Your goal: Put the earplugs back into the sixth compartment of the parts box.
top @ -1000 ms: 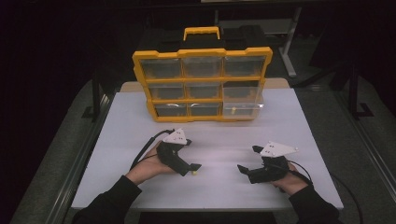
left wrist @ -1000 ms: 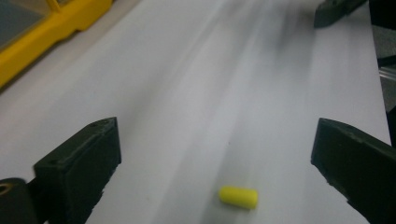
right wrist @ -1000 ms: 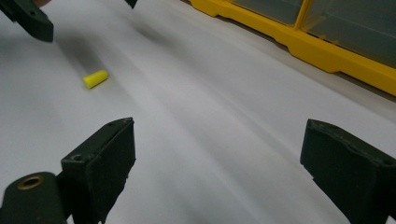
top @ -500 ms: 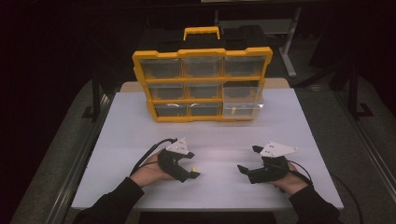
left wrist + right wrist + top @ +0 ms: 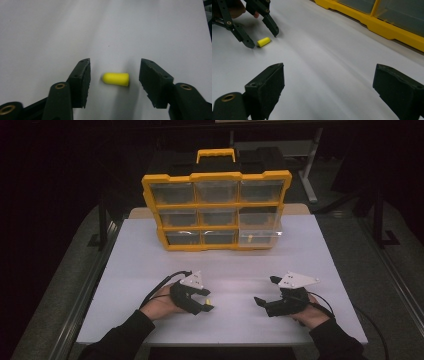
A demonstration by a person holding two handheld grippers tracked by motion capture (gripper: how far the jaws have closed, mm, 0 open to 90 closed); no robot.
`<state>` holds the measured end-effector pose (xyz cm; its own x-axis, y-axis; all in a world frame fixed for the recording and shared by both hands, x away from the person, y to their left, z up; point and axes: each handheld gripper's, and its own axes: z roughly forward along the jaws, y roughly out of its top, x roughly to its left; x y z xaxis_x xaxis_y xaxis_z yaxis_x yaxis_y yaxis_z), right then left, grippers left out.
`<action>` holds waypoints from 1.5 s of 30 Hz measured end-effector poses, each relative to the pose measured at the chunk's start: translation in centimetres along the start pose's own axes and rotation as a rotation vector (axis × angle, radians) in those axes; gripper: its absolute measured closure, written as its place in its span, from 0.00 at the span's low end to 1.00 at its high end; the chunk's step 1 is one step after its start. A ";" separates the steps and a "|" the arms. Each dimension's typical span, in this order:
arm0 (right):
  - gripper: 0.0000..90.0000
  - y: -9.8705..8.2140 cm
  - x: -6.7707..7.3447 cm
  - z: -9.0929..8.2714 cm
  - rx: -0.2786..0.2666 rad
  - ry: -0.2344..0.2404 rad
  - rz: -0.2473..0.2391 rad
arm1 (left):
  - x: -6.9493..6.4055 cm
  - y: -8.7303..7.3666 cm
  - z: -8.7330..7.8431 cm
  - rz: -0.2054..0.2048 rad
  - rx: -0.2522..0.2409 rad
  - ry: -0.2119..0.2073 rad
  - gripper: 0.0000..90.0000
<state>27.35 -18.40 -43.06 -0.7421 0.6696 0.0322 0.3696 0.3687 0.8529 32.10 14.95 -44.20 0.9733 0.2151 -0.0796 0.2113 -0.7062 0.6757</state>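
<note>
A white table [image 5: 150, 245] takes up most of the space in front of the person, and at its far edge a yellow organiser box [image 5: 217, 210] stands upright with a handle on top and three rows of clear drawers facing forward. The bottom right drawer [image 5: 260, 238] sticks out a little from the others, with something small and pale inside that I cannot make out. Nearer the person, both forearms in dark sleeves come in from the near edge. The right gripper [image 5: 267, 291] sits low over the table on the right, its jaws spread wide with bare tabletop between them. The left gripper [image 5: 207, 301] is held low on the left, well apart from the other, with its jaws also spread and their tips down at the surface. Between those jaws lies a small yellow earplug [image 5: 115, 79] on its side on the table, touching neither pad, its rounded end toward the jaw on the left in the left gripper view.
</note>
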 end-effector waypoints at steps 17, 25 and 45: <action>0.11 0.0 0.0 0.0 -0.001 0.000 0.000 | 0.1 0.0 -0.1 0.031 0.020 0.017 0.75; 0.10 0.0 0.0 0.0 0.000 0.000 0.000 | 0.3 0.8 -0.4 0.017 -0.001 0.004 0.76; 0.11 0.0 0.0 0.1 0.000 -0.001 0.001 | 2.3 6.6 -3.5 -0.045 -0.110 0.036 0.76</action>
<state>27.42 -18.35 -43.10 -0.7414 0.6702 0.0325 0.3701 0.3681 0.8530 35.46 13.21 -37.35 0.9588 0.2704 -0.0867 0.2417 -0.6173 0.7487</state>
